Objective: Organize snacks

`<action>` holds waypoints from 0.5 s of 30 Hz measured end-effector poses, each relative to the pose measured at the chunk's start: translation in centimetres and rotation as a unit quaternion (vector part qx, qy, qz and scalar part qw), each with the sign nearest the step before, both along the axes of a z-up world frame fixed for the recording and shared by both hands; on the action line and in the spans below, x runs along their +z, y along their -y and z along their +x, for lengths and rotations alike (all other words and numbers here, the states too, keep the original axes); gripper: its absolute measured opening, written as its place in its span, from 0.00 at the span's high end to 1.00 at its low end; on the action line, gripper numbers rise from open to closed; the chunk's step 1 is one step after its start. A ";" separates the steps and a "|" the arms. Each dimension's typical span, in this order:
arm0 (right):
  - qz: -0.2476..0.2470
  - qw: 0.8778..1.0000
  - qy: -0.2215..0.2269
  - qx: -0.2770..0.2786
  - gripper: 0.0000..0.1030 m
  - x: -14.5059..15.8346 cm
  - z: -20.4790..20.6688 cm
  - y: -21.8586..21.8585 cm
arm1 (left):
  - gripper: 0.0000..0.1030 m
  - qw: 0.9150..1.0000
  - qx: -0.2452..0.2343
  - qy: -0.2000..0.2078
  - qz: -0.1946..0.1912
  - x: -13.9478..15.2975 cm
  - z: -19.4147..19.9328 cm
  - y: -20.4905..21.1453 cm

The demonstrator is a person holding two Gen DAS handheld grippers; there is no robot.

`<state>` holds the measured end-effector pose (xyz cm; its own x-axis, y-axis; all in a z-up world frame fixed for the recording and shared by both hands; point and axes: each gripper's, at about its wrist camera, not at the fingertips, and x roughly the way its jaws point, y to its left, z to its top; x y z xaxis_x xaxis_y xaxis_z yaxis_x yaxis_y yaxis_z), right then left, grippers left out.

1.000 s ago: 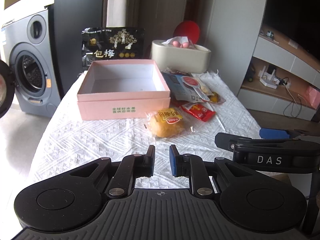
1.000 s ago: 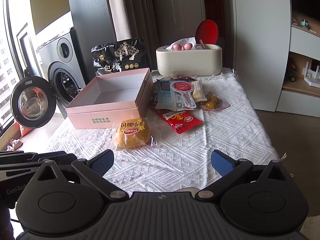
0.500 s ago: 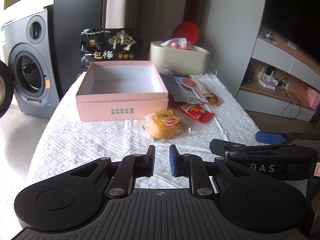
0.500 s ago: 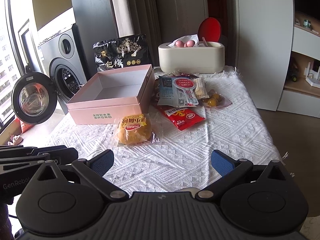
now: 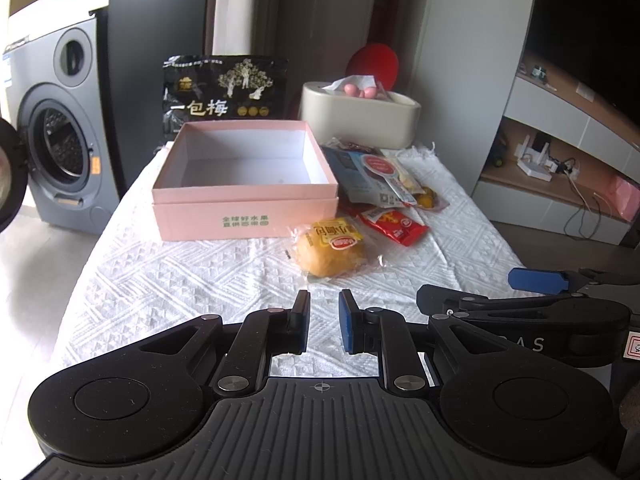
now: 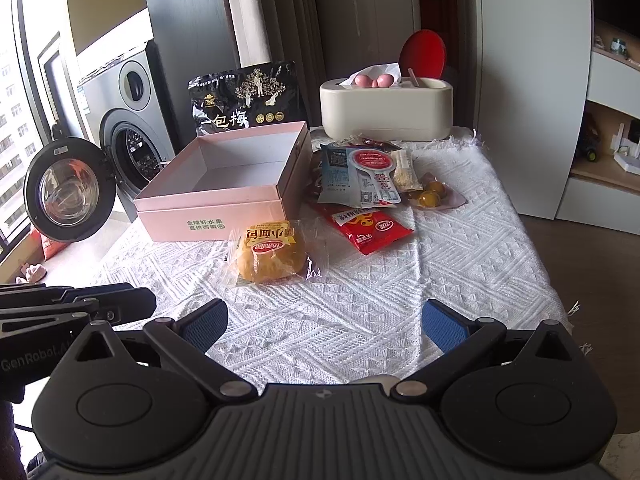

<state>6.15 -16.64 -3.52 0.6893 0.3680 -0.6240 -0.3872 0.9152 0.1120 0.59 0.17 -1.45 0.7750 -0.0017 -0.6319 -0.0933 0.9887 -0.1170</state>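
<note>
Right wrist view alone shows the washing machine's round door swung open at far left and a window beyond it; left wrist view alone shows wall shelving with a white router and a pink bag at right. Each view catches the other tool at its edge: the right gripper enters the left view from the right, the left gripper enters the right view from the left. The open pink box sits on the white textured tablecloth, empty, long side facing the cameras. Just right of the box lie the snacks: a small bread bun in clear wrap nearest, touching or almost touching the box front corner, its label reading toward the far end; a red packet with long axis running diagonally, near-right to far-left; a blue-white packet overlapping it, leaning against the box side; a clear pack of yellow candies beyond. A black plum bag stands upright behind the box, a cream tissue box beside it. Both grippers hover level over the near table edge, pointing toward the box. Left gripper fingers stand nearly closed, narrow gap, holding nothing; right gripper fingers are spread wide, released.
</note>
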 end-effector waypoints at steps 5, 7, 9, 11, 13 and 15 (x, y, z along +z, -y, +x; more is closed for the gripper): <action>0.000 1.000 -0.001 -0.001 0.00 -0.1 0.0 0.0 | 0.81 1.000 0.000 -0.004 -0.003 -0.2 0.1 -0.1; 0.000 1.000 -0.003 -0.001 0.00 -0.2 0.1 0.0 | 0.81 1.000 0.002 -0.006 -0.005 -0.2 0.3 -0.2; 0.000 1.000 -0.003 0.000 0.00 -0.3 0.3 0.1 | 0.81 1.000 0.005 -0.008 -0.010 -0.4 0.5 -0.5; 0.003 1.000 0.010 -0.002 0.00 -0.3 0.6 0.4 | 0.81 1.000 0.008 -0.011 -0.026 -0.7 1.0 -1.1; 0.011 0.999 0.040 -0.003 0.00 -0.3 0.9 1.1 | 0.80 0.997 -0.012 -0.008 -0.073 -1.3 1.8 -2.2; 0.004 0.998 0.068 0.002 0.00 -0.8 1.4 1.3 | 0.80 0.987 -0.054 -0.015 -0.153 -2.5 3.0 -3.7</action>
<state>7.58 -17.94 -4.29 0.7658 0.3762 -0.5215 -0.4038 0.9125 0.0653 3.57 3.88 -3.94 0.7414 -0.2767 -0.6113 0.0024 0.9121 -0.4099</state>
